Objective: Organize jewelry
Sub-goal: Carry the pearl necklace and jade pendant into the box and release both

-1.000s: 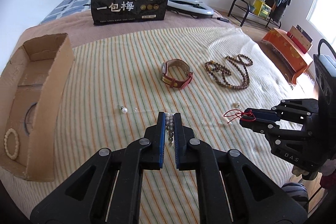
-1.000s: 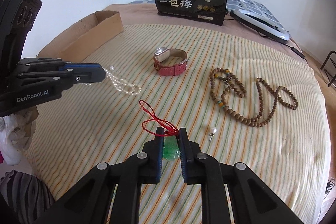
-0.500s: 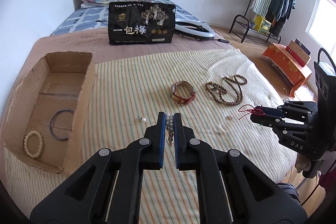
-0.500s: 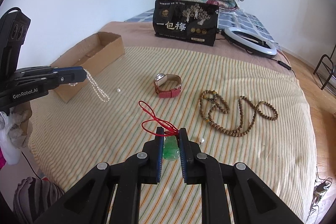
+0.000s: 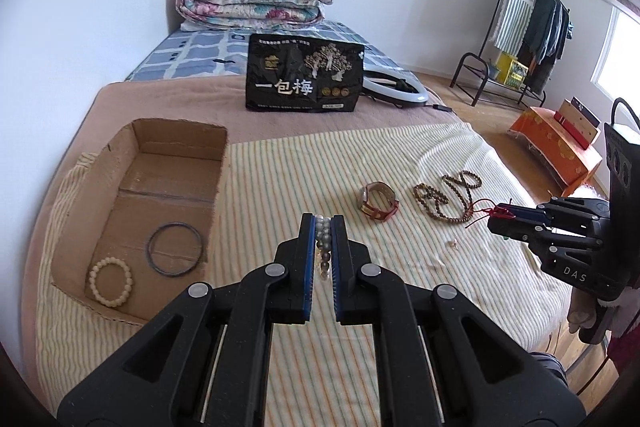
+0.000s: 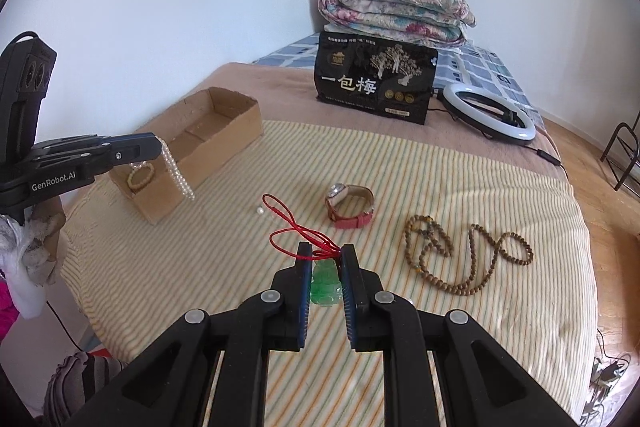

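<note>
**Both grippers loaded above the bed**

Left gripper (image 5: 323, 223) clamped on pearl strand (image 6: 176, 173), dangling below fingertips beside cardboard box (image 6: 224, 143). Right gripper (image 6: 326, 253) pinched narrowly on green pendant (image 6: 326, 285), red cord (image 6: 288, 227) looping ahead of fingertips.

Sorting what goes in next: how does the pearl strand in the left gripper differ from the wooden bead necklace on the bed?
The pearl strand is whitish, hanging from the left gripper; the wooden bead necklace is brown, longer, lying looped on the striped cloth, untouched. Both are beaded strings outside the cardboard box.
</note>
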Demonstrator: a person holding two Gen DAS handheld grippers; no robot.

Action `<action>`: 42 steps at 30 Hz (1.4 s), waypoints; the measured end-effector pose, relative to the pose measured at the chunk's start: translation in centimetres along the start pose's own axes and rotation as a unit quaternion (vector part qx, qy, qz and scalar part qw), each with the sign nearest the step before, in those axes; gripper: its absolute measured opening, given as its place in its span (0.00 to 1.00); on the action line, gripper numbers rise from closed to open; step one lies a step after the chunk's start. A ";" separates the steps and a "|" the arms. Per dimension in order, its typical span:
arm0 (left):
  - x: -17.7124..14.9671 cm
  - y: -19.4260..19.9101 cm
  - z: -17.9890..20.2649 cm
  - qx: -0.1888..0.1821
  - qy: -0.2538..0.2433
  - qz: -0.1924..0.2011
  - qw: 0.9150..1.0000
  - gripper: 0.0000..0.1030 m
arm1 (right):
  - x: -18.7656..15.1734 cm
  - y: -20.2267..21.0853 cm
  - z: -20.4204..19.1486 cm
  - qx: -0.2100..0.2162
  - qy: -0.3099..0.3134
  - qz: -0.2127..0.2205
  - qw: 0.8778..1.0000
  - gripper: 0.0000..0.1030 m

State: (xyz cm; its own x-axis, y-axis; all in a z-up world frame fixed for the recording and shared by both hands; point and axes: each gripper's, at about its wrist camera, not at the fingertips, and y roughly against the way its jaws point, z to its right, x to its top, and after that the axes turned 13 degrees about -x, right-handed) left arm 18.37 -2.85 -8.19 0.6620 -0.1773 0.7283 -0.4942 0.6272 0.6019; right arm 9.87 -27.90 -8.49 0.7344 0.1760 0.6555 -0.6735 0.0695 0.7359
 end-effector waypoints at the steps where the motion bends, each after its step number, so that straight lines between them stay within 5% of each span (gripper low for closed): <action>1: 0.1 0.3 -0.3 0.002 0.001 0.003 1.000 0.05 | 0.3 0.1 -0.1 0.001 -0.002 0.002 1.000 0.12; 21: 2.4 5.5 -10.1 0.056 0.035 0.045 0.997 0.05 | 8.3 -2.6 -8.1 0.040 0.006 0.025 0.999 0.12; 42: 3.4 2.6 -18.3 0.078 0.066 0.033 0.994 0.05 | 14.8 -11.3 -16.1 0.062 0.026 0.009 0.998 0.12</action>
State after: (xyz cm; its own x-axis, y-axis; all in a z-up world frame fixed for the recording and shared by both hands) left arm 29.64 12.05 -10.19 0.6887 -0.0318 0.7244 -0.6135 0.5069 0.6055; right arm 26.96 -10.24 -9.87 0.7149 0.2267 0.6614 -0.6685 -0.0557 0.7416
